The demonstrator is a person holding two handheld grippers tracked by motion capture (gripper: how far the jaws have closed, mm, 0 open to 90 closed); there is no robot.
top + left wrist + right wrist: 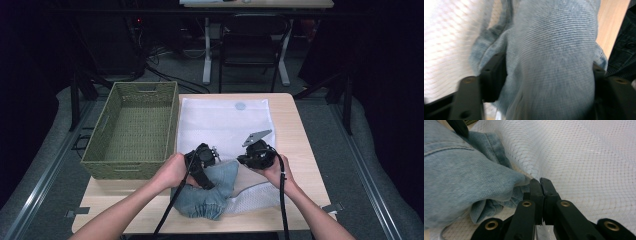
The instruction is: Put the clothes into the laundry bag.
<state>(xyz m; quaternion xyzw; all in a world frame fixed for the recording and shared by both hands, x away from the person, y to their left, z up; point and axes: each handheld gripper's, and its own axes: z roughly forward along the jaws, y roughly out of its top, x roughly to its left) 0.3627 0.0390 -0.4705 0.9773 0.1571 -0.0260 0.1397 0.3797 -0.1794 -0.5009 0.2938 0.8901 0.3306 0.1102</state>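
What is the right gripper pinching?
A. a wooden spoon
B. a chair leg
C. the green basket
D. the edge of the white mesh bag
D: in the right gripper view the right gripper has its jaws pressed together on a fold of the white mesh bag, right beside the blue denim garment.

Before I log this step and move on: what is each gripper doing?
Left gripper: jaws apart around a fold of the denim garment; whether they press on it cannot be told.
Right gripper: shut on the white mesh bag.
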